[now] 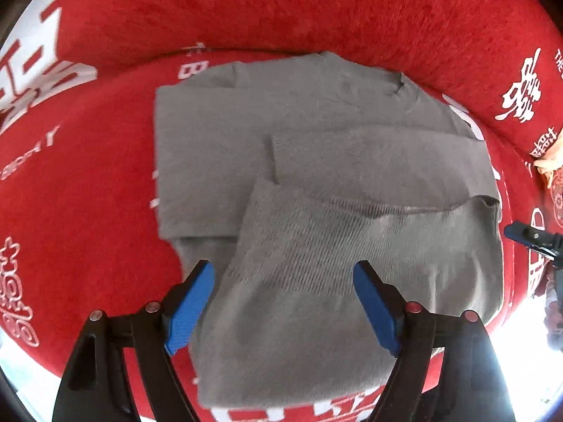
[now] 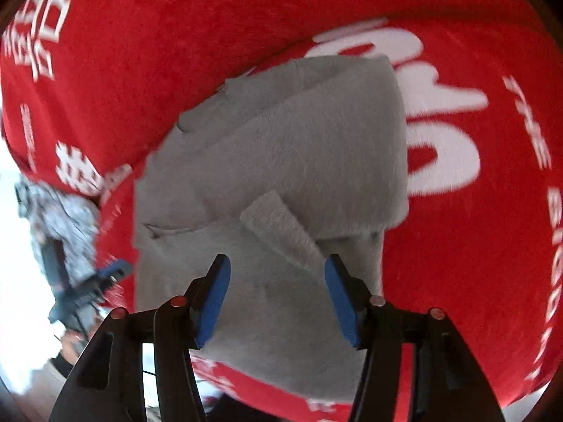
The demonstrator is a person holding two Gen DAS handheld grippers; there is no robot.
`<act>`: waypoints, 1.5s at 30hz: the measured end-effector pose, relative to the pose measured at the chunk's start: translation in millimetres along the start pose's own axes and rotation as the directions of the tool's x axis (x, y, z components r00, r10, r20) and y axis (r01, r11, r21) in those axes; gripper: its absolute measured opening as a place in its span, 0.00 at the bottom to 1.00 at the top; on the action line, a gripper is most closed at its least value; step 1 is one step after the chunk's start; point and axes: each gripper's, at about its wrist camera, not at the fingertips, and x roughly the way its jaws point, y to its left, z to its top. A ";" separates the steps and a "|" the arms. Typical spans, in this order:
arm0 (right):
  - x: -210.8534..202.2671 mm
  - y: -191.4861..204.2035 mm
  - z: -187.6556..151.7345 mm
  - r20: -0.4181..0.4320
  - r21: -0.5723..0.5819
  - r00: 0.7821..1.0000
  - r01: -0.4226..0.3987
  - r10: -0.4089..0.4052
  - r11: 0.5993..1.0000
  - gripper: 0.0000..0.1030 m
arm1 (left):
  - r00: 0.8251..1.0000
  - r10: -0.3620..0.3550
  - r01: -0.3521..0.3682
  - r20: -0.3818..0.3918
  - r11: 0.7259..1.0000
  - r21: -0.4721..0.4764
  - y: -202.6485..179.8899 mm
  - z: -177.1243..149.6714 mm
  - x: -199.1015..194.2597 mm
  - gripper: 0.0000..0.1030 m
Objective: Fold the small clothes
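Left claw (image 1: 283, 274): released, blue pads spread wide with nothing between them; it hovers over the near part of the grey sweater (image 1: 316, 211), one pad off each side of the folded near flap.
Left claw pads (image 1: 190, 306): blue, ribbed, on black arms with small silver and red bolts.
Right claw (image 2: 278, 270): released as well, pads apart, poised above the sweater (image 2: 281, 161); whether the pads touch the cloth cannot be told.
Right claw pads (image 2: 339, 302): blue, flanking the ribbed cuff (image 2: 281, 227), which lies just beyond them.
Grey sweater: knit, partly folded, lying flat on the red cover (image 1: 88, 211); in the left wrist view a sleeve lies crosswise over the body and a near flap is turned up over it, showing a coarser ribbed weave.
Ribbed cuff: lighter strip, slanting across the sweater's middle in the right wrist view, resting on top of the folded layers.
Red cover: plush red fabric with white characters and letters, under the sweater on all sides and rising behind it as a padded back (image 2: 176, 52).
Other claw seen from the left wrist view: dark tip with blue (image 1: 527, 237), just beside the sweater's right edge.
Motion blur: softens the right wrist view.
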 end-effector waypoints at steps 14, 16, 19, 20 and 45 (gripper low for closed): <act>38.3 27.2 -8.7 0.006 -0.108 0.959 0.282 -0.283 0.953 0.09 | 0.995 -0.028 0.031 -0.101 0.999 0.025 12.5 8.0 40.0 0.59; 33.1 30.0 -10.1 0.028 -0.095 0.956 0.295 -0.293 0.951 0.07 | 0.993 -0.049 0.054 -0.110 0.998 0.039 15.5 7.9 39.2 0.06; 19.3 38.1 -13.1 0.053 -0.091 0.956 0.294 -0.290 0.951 0.07 | 0.988 -0.128 0.131 -0.087 0.991 0.035 19.7 6.5 24.8 0.06; 11.3 42.5 -13.5 0.063 -0.093 0.956 0.290 -0.285 0.952 0.07 | 0.988 -0.139 0.142 -0.069 0.989 0.042 19.4 5.8 14.6 0.07; 69.0 32.7 142.7 0.165 -0.002 0.950 0.269 -0.265 0.963 0.07 | 0.992 0.049 -0.043 0.115 0.998 -0.054 26.8 143.9 51.6 0.07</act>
